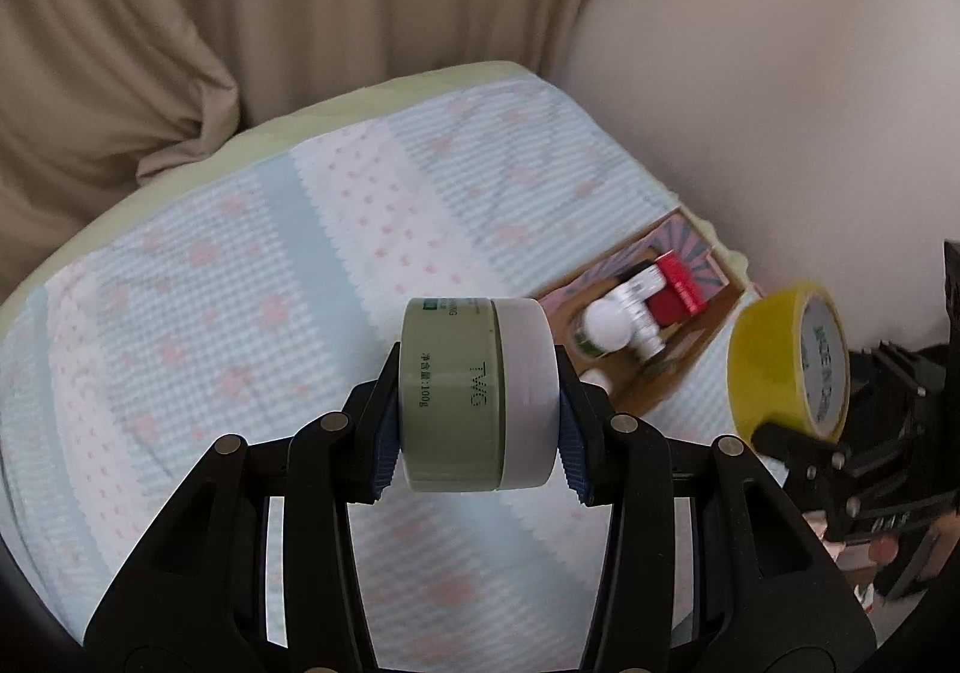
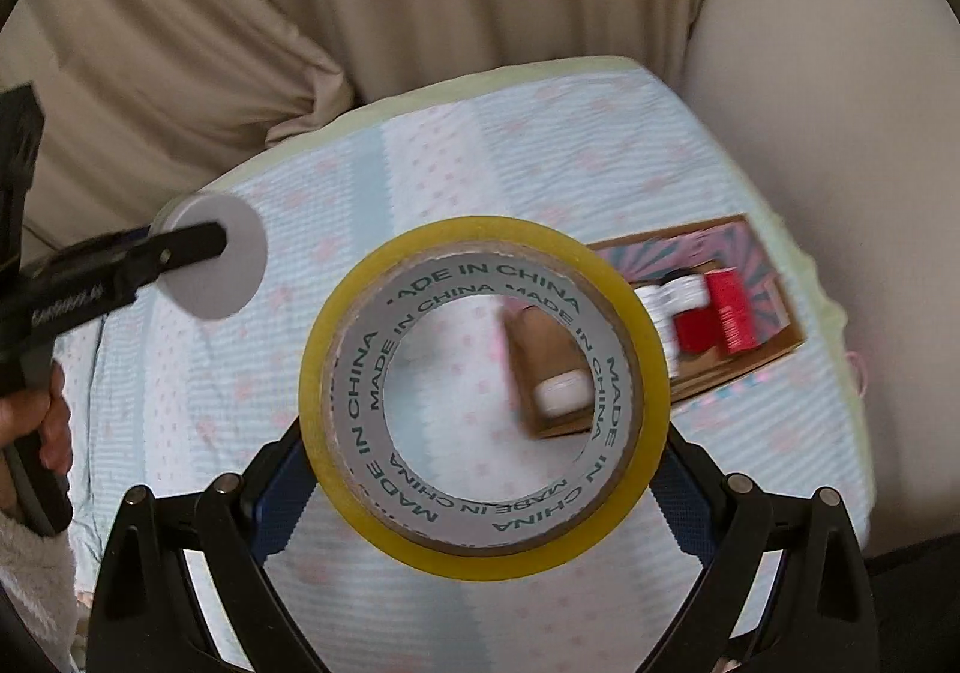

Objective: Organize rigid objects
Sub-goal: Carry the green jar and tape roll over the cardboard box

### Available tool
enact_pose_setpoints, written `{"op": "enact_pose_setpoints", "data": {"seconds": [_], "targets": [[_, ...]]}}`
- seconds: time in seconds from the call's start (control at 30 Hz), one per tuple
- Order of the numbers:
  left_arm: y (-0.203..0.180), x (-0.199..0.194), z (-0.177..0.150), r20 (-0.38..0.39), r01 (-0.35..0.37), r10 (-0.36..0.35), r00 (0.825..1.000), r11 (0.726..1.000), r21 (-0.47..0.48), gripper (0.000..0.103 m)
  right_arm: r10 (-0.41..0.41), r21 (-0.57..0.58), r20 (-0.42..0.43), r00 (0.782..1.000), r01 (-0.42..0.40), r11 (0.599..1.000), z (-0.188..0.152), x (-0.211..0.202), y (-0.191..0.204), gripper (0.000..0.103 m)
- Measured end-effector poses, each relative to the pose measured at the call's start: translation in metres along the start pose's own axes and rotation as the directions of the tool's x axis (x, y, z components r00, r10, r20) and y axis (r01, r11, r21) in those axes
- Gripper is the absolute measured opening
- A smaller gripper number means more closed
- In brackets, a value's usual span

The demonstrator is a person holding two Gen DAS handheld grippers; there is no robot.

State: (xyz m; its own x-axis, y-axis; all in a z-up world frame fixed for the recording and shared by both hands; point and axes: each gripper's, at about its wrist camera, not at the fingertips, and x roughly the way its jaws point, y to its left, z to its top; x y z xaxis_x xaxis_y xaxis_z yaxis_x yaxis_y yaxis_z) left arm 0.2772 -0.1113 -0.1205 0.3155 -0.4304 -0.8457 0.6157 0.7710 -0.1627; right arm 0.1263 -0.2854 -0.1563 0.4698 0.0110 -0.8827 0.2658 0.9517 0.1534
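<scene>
Left gripper [image 1: 477,421] clamped on a green jar [image 1: 456,394], blue pads pressed against its base on one side and its white lid [image 1: 528,394] on the other. Jar held on its side, straight ahead between the fingertips, lifted above the patterned bedspread [image 1: 240,283]. Printed text on the green wall readable, turned sideways.

Right gripper [image 2: 483,469] clamped on a roll of yellow tape [image 2: 483,391], fingers gripping the outer rim left and right. Roll held face-on to the camera, hollow core open, "MADE IN CHINA" ringed round the grey inner band.

Beyond the jar, ahead and to the right of the left gripper: a cardboard box [image 1: 702,337] lying on the bedspread, open top. Inside it, a white bottle [image 1: 618,319] and a red item [image 1: 678,283], touching. Through the tape's core from the right wrist: the near end of the same box, blurred.

Off to the right of the left gripper, near: the tape roll in the other tool. Off to the left of the right gripper: the jar's lid seen end-on.

Farthest: beige curtain [image 1: 300,12] behind the bed, pale wall [image 1: 780,72] to the right.
</scene>
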Motion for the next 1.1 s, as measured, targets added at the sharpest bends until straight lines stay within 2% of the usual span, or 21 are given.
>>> {"op": "enact_pose_setpoints", "data": {"seconds": [0.27, 0.57, 0.7, 0.9, 1.1], "targets": [[-0.062, 0.055, 0.011, -0.038, -0.004, 0.000, 0.999, 0.994, -0.107, 0.040, -0.002, -0.047, -0.037, 0.999, 0.000, 0.999, 0.033, 0.010, -0.094, 0.096], [-0.101, 0.146, 0.007, -0.104, -0.038, 0.013, 0.994, 0.968, -0.246, 0.040, 0.016, -0.079, -0.135, 0.991, -0.027, 0.996, 0.058, 0.071, -0.177, 0.096], [-0.108, 0.185, 0.003, -0.138, -0.105, 0.070, 0.988, 0.957, -0.270, 0.040, 0.039, -0.090, -0.174, 0.984, -0.055, 0.994, 0.060, 0.105, -0.198, 0.096], [-0.105, 0.234, -0.003, -0.186, -0.150, 0.093, 0.978, 0.935, -0.320, 0.040, 0.058, -0.130, -0.225, 0.973, -0.089, 0.987, 0.056, 0.158, -0.213, 0.096], [-0.104, 0.259, -0.006, -0.223, -0.201, 0.134, 0.966, 0.928, -0.313, 0.040, 0.053, -0.231, -0.225, 0.973, -0.106, 0.967, 0.047, 0.190, -0.211, 0.096]]}}
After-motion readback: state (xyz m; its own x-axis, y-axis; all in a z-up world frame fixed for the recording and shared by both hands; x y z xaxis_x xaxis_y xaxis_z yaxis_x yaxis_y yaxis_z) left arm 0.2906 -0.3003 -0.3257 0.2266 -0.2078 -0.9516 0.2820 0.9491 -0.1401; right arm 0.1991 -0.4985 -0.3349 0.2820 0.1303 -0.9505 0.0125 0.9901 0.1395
